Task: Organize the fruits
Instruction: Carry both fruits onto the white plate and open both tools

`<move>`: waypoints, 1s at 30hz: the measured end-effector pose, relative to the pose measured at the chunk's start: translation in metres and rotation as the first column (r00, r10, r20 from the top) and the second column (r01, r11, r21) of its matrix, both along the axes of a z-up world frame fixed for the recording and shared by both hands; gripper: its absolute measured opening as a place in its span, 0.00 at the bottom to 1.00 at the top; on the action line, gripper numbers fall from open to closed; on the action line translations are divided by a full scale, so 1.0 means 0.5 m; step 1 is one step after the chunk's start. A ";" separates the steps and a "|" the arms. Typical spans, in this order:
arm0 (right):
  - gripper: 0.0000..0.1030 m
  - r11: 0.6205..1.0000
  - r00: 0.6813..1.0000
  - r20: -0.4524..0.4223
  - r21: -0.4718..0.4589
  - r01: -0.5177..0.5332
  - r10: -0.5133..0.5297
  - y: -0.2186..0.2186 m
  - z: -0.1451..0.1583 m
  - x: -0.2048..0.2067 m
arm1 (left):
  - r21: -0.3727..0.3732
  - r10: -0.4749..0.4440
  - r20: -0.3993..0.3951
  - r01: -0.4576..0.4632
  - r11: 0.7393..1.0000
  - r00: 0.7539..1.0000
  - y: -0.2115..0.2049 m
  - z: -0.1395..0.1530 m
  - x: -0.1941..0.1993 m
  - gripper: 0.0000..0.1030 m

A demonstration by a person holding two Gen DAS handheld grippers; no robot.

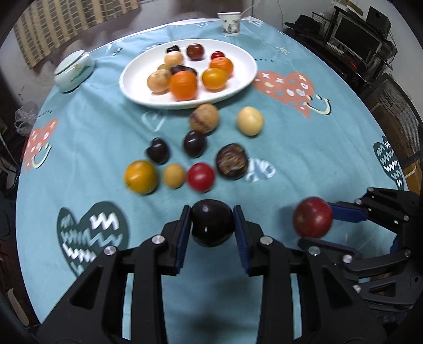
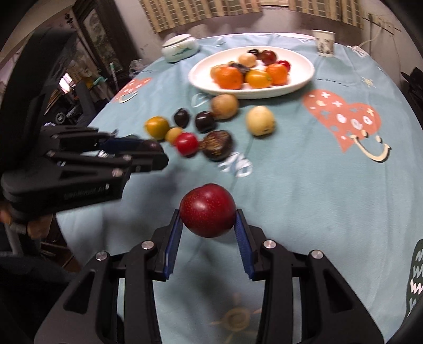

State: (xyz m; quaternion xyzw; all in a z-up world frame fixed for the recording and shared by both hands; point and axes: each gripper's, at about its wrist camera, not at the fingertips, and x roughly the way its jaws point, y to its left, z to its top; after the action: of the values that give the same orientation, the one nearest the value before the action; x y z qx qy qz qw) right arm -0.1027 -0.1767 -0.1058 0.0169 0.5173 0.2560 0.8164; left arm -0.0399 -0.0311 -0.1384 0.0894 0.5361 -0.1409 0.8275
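- My left gripper [image 1: 212, 225] is clamped on a dark purple, almost black round plum [image 1: 212, 226]; both blue pads press its sides, and the fruit hangs above the cloth.
- My right gripper [image 2: 208, 219] is closed around a red round plum with small speckles [image 2: 208, 210], also lifted clear of the cloth.
- From the left wrist view I see the right gripper at the right side with its red fruit; from the right wrist view the left gripper is at the left, and only a small part of its dark fruit shows.
- The round table is covered with a light blue cloth printed with hearts [image 1: 304, 169].
- At the far side stands a white oval plate [image 1: 238, 53]. In it I count orange round fruits, one yellow-orange, two pale tan, some dark ones and a small red one.
- Between the plate and my grippers lies a loose group of fruits on the cloth: a brown wrinkled ball [image 1: 204, 119] just beside the plate rim, a pale cream ball [image 1: 249, 121] to its right, two dark small plums, a dark speckled ball [image 1: 232, 161], a red tomato-like ball [image 1: 201, 176], a small tan ball and a yellow-orange ball [image 1: 141, 176].
- A pale ceramic lidded jar [image 1: 74, 70] stands left of the plate, and a white patterned paper cup [image 1: 229, 23] stands behind it near the table edge.
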 end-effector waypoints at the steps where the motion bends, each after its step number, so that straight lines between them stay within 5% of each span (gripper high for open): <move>1: 0.39 1.000 1.000 -0.009 -0.003 -0.001 0.001 0.005 -0.003 -0.005 | -0.004 0.007 -0.005 -0.007 1.000 1.000 0.014 -0.001 -0.005 0.31; 30: 0.39 0.999 0.998 0.039 -0.008 0.048 -0.048 0.037 0.041 0.159 | -0.051 0.002 0.000 -0.002 0.999 1.000 0.017 0.012 0.135 0.32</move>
State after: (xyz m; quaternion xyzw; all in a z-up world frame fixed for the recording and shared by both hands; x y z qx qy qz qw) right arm -0.0230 -0.1580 -0.0854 0.0205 0.5018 0.2343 0.8324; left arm 0.0274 -0.0227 -0.1325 0.0679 0.5323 -0.1537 0.8297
